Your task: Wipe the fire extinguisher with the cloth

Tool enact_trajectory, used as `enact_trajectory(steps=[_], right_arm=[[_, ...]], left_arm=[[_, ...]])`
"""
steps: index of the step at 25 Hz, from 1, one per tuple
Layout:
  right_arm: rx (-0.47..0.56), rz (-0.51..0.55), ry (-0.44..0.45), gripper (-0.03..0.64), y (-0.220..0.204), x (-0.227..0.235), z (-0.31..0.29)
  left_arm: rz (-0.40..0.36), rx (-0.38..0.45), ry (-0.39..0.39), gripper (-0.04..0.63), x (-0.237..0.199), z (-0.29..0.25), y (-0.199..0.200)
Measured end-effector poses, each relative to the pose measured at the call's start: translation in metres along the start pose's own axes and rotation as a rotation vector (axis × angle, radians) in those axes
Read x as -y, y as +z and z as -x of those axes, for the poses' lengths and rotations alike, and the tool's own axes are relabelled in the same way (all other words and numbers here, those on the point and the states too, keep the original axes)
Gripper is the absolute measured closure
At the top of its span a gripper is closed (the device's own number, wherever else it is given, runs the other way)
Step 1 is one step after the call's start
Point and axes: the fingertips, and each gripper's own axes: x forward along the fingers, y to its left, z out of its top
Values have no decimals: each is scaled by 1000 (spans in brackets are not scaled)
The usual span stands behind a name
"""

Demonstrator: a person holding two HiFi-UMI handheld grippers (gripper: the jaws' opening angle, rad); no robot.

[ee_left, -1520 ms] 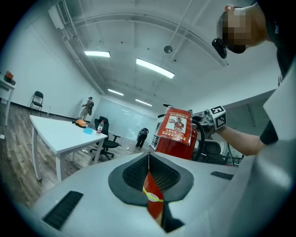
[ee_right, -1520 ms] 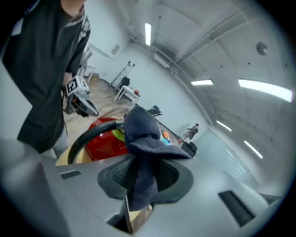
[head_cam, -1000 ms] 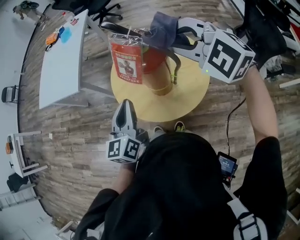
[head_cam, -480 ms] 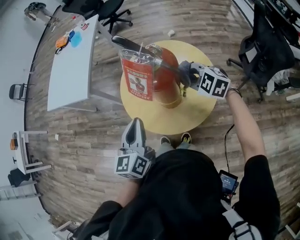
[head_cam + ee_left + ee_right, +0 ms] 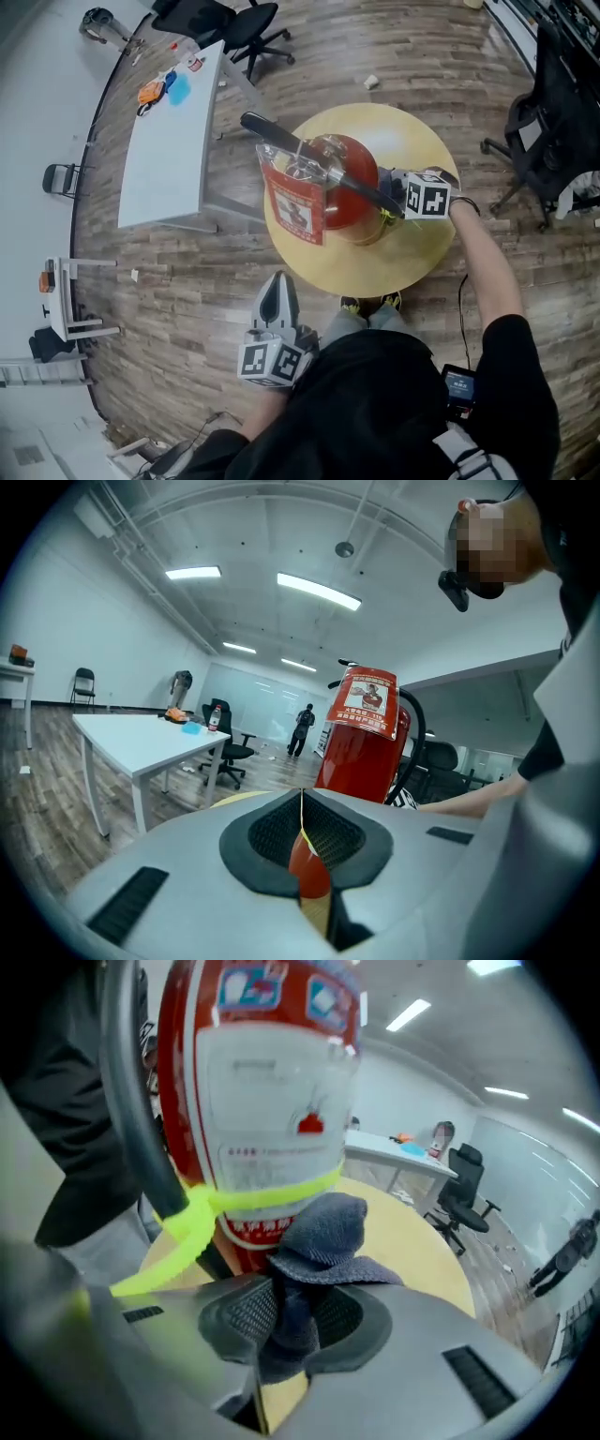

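Red extinguisher (image 5: 349, 178) stood upright on round table (image 5: 417, 141). Right gripper (image 5: 286, 1330) clamped on dark cloth (image 5: 319, 1232); cloth seemingly touching lower body, just under yellow strap (image 5: 272, 1194) (beside black hose (image 5: 131, 1119)). Left gripper (image 5: 302, 850) had jaws together, empty, well apart from table. Step judged: wiping lower body. Next move: press cloth on, sweep round cylinder, avoid snagging strap.

Seen from above, the person wears a black short-sleeved top (image 5: 375, 403). The pale grey left gripper (image 5: 278, 286) and right gripper (image 5: 392, 190) each bear a white cube (image 5: 427, 199) printed with black square markers. Black ribbed pads (image 5: 272, 832) line the jaws, and a thin black cable (image 5: 460, 305) meets a small screened device (image 5: 457, 386).
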Motion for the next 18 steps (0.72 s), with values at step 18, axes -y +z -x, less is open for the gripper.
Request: enact_trajectory(steps=[18], right_arm=[[200,494,-325,529,126,24,134]], left_arm=[[-21,1,-42,571,14,-13,0]])
